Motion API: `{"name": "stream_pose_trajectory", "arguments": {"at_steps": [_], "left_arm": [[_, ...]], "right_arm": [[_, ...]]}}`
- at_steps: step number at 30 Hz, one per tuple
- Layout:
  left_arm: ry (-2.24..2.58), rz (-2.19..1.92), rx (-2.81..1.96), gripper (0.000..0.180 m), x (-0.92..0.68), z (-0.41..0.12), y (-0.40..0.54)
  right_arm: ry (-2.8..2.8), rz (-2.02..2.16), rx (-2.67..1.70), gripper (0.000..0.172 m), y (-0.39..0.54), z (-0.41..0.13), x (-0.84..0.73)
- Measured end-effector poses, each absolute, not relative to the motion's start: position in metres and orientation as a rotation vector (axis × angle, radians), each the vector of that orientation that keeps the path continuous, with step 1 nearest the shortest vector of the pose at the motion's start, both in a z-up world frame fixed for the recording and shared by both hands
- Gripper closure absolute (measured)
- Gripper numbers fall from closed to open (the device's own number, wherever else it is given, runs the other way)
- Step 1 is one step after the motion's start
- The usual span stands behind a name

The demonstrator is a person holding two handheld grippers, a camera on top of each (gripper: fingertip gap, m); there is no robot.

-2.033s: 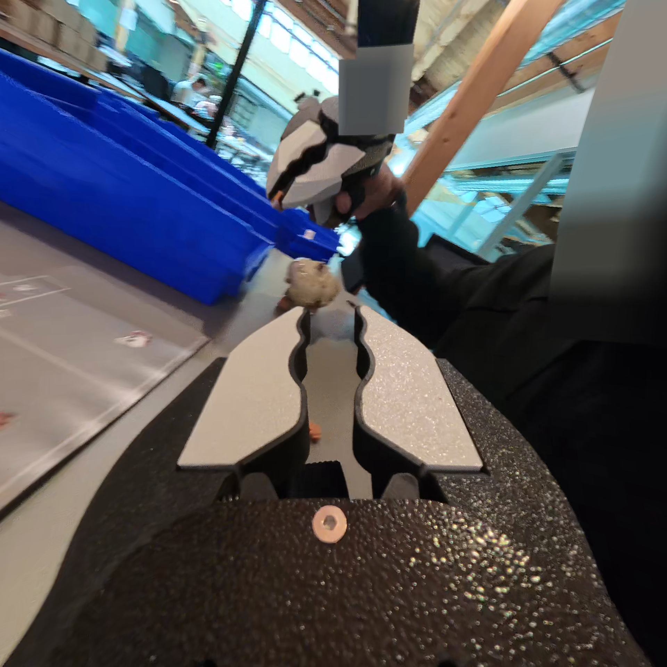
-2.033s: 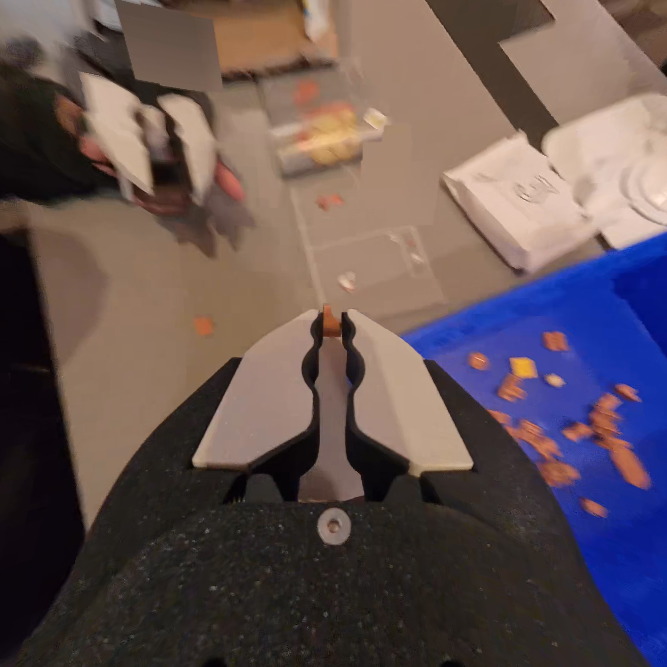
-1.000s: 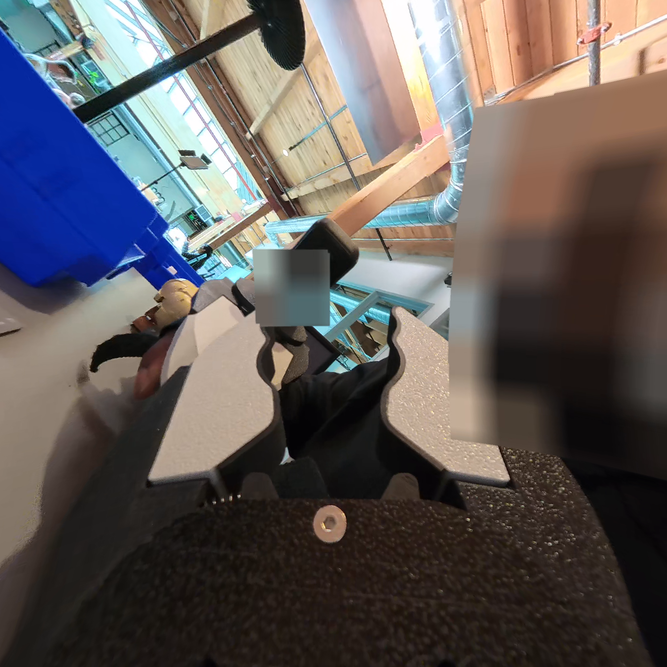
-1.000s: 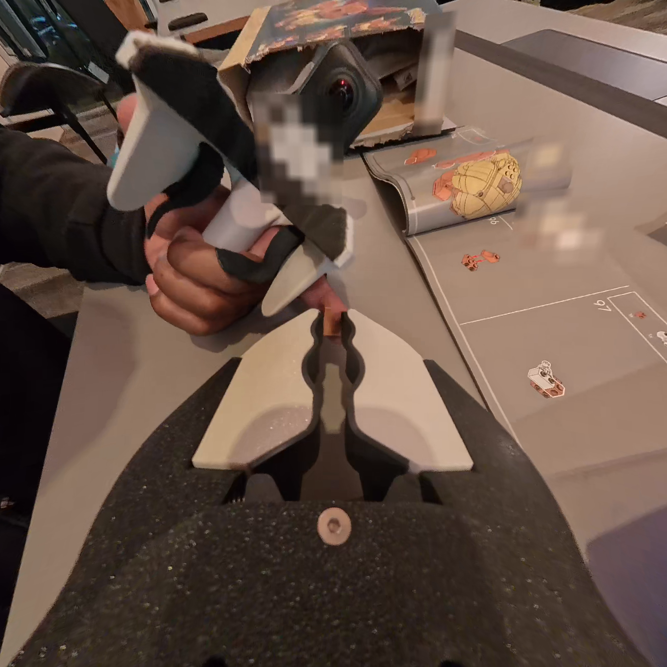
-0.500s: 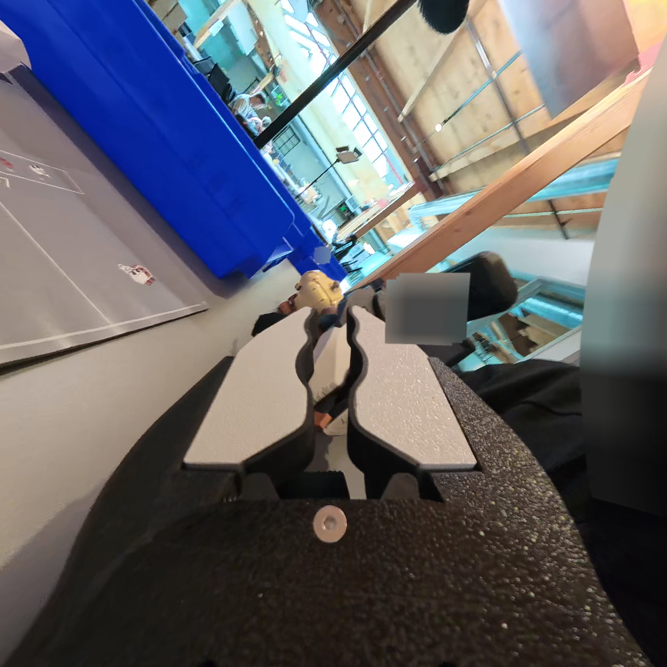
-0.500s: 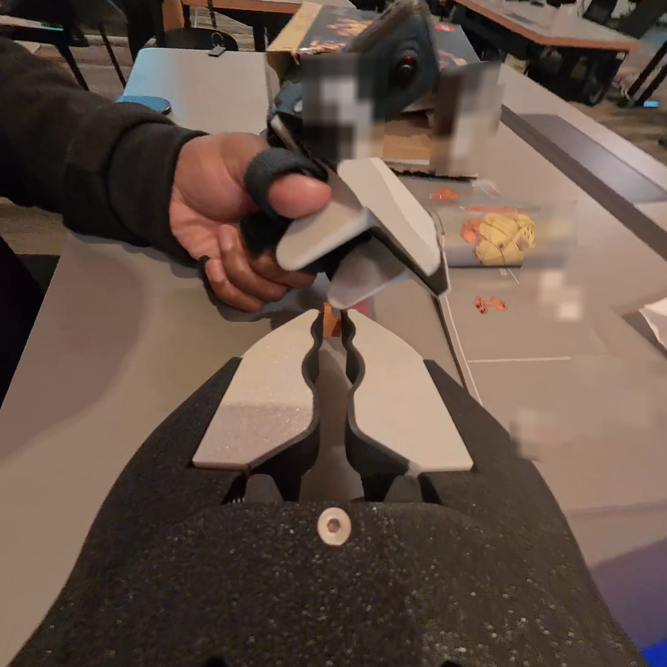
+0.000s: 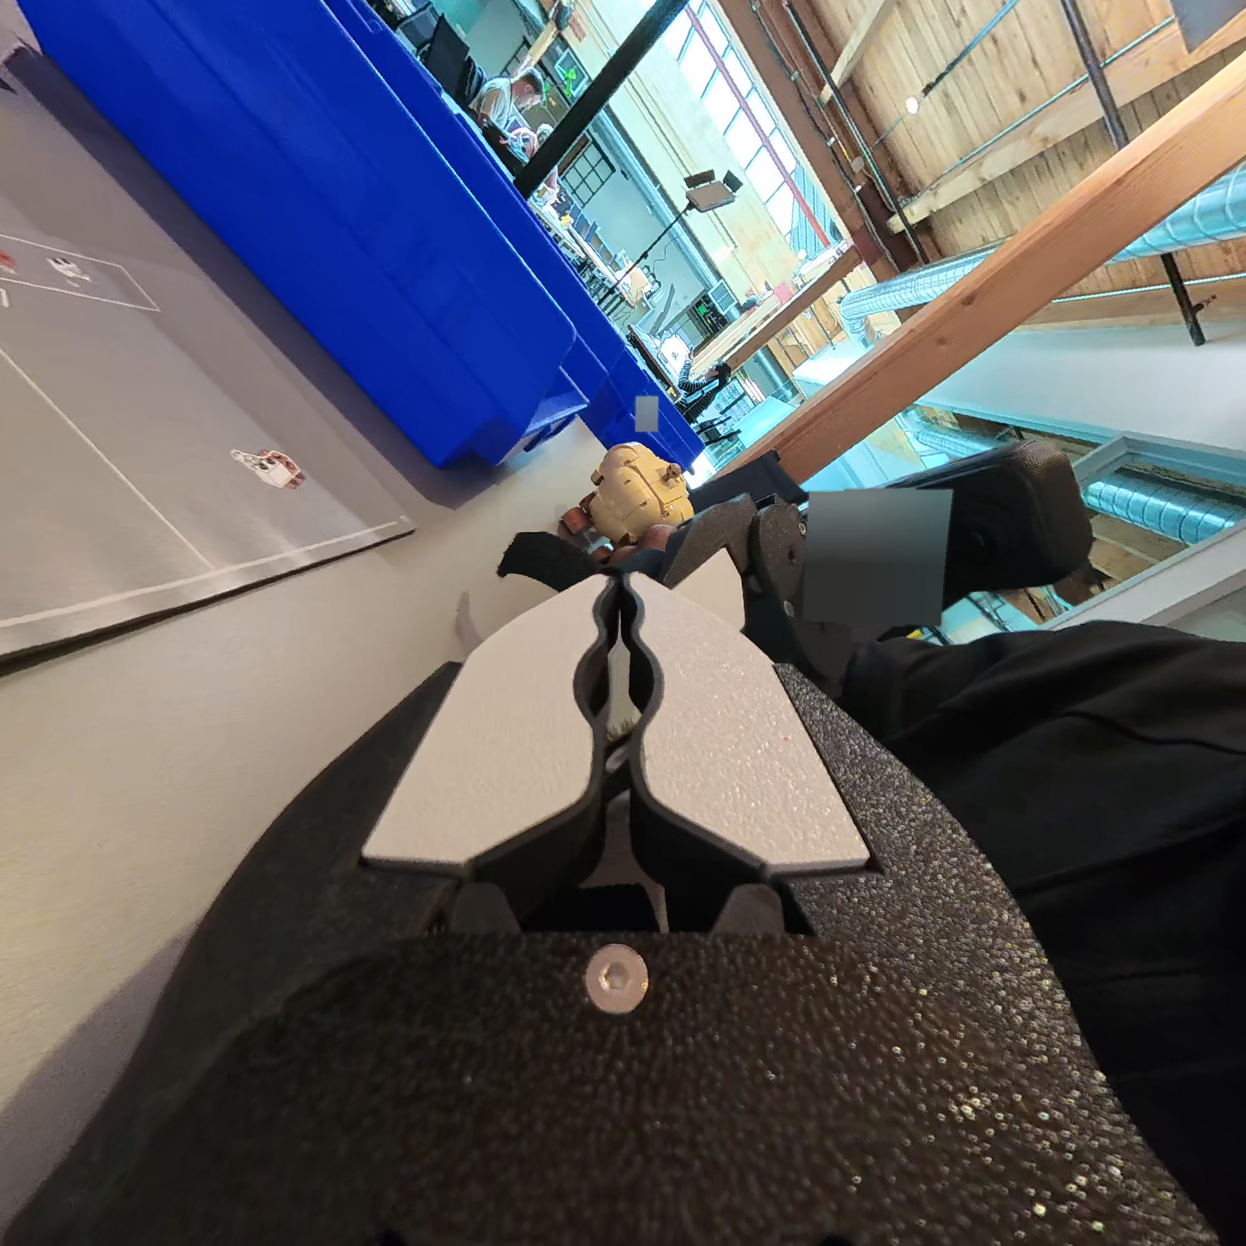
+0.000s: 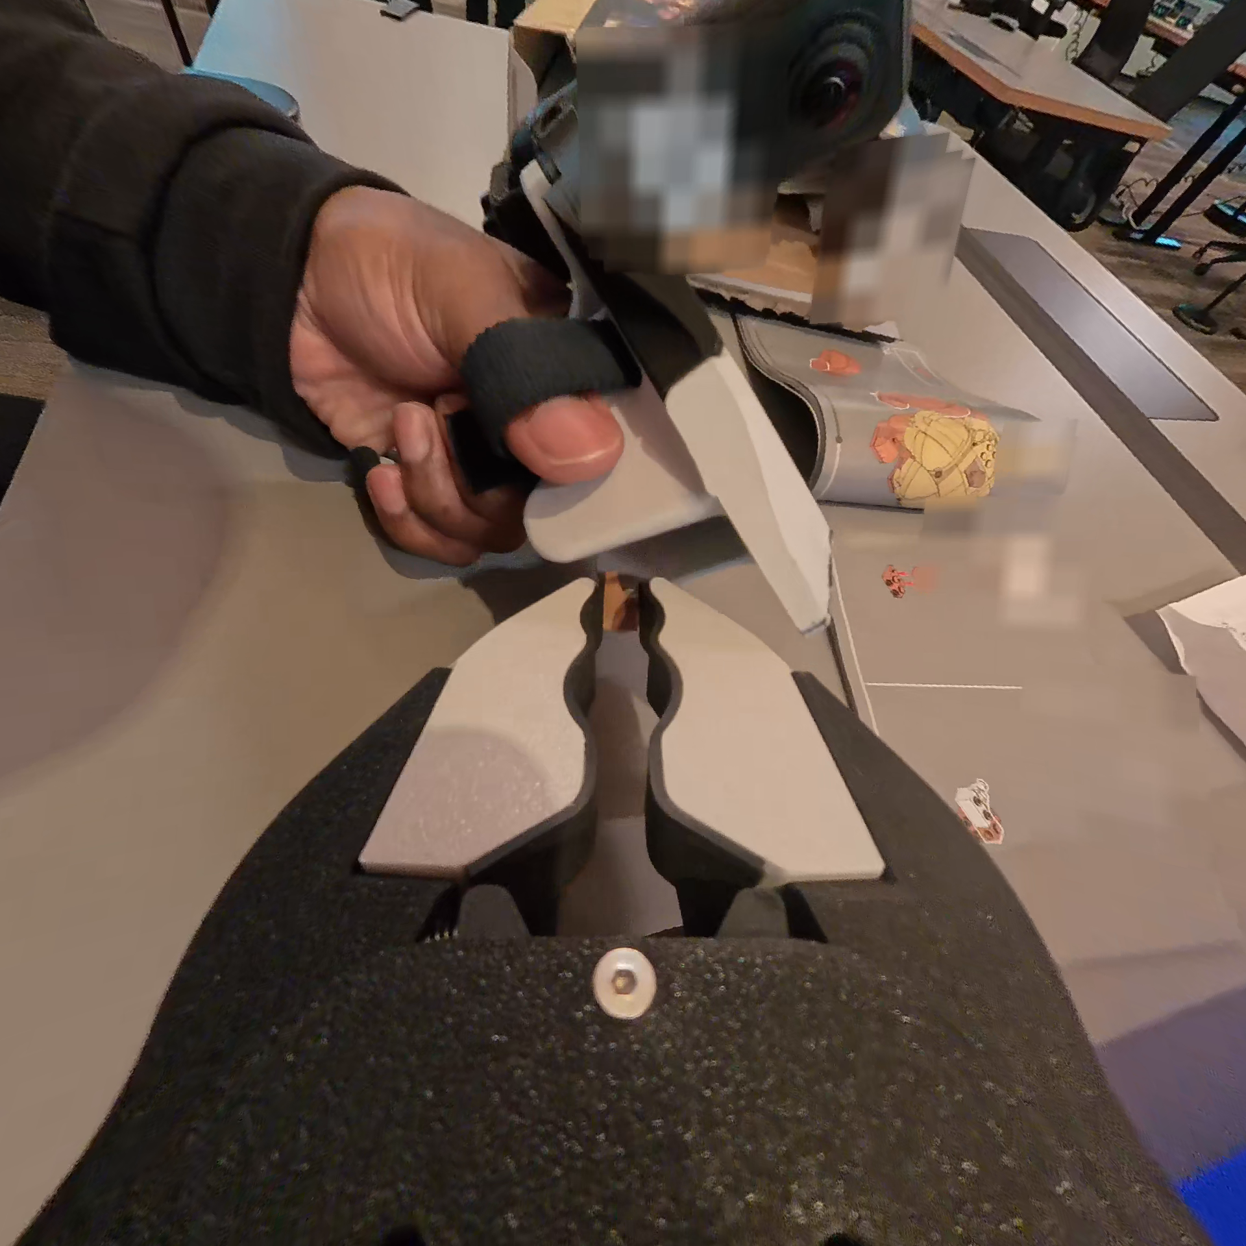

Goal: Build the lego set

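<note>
Between the fingertips of the right claw (image 8: pixel 621 607) a small brown brick piece (image 8: pixel 619 605) is clamped, just above the grey tabletop (image 8: pixel 168 640). Directly ahead, the left claw (image 8: pixel 674 532) is gripped by a hand (image 8: pixel 418 377), its fingers brought together with nothing seen between them. Beyond the left claw's tips, a tan rounded brick model (image 7: pixel 639 493) is seen on the tabletop near a blue bin (image 7: pixel 350 222). An open instruction booklet (image 8: pixel 944 674) lies alongside.
</note>
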State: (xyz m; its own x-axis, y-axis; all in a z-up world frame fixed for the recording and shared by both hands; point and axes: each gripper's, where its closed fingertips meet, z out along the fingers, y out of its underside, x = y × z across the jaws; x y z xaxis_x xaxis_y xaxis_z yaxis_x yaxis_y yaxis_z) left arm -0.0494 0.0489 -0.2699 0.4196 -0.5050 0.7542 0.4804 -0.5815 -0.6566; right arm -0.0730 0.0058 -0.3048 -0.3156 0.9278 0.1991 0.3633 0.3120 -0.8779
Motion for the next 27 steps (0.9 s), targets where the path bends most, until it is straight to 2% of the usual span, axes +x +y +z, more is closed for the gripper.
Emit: {"name": "stream_pose_trajectory", "arguments": {"at_steps": [8,15,19,23,27], "left_arm": [[0.228,-1.094,-1.903,0.166,-0.062,-0.288,0.046],[0.432,-0.986,-2.004,0.164,-0.051,-0.303,0.037],[0.413,-1.006,-1.999,0.164,-0.052,-0.302,0.037],[0.398,-1.015,-1.994,0.164,-0.053,-0.301,0.038],[0.406,-1.001,-1.999,0.164,-0.053,-0.302,0.038]], "right_arm": [[-2.066,0.800,-1.060,0.162,0.020,-0.325,-0.047],[-2.204,0.746,-1.049,0.162,0.014,-0.346,-0.037],[-2.203,0.789,-1.087,0.149,0.016,-0.345,-0.033],[-2.152,0.859,-1.240,0.143,0.025,-0.338,-0.025],[-1.939,0.930,-1.598,0.149,0.046,-0.329,-0.024]]}}
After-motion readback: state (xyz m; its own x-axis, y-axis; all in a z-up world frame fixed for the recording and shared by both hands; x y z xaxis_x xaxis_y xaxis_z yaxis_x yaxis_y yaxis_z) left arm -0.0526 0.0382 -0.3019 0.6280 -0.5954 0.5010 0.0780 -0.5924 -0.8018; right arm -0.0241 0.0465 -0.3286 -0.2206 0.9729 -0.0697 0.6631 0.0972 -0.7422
